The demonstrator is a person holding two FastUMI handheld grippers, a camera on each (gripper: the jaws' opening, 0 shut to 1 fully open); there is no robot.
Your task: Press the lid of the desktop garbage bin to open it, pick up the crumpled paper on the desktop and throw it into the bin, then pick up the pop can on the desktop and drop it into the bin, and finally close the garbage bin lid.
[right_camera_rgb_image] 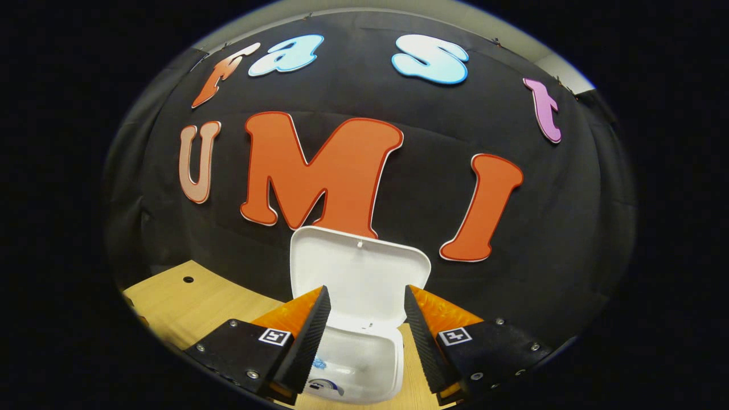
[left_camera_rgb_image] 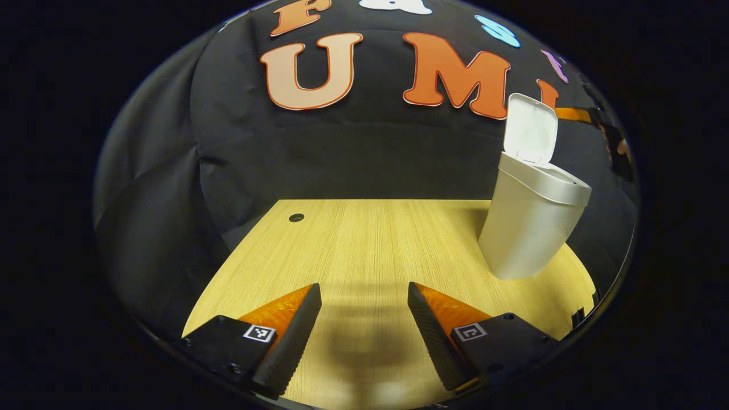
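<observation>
Spread fingers of the left claw are seen over bare bench, nothing held; the bin stands to the right, lid raised. From the right gripper view, the right claw hangs open and empty above the bin's mouth, something bluish inside. Closing the lid is judged due.

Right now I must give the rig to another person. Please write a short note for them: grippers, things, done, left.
Left gripper: open, empty, over bare table.
Right gripper: open, empty, above the bin's mouth.
Bin: far right on the table, lid standing up, open.
Inside the bin something lies at the bottom; I cannot tell what it is.
Done: lid opened.
Left: check that the paper and the can are both in, then close the lid.
</observation>
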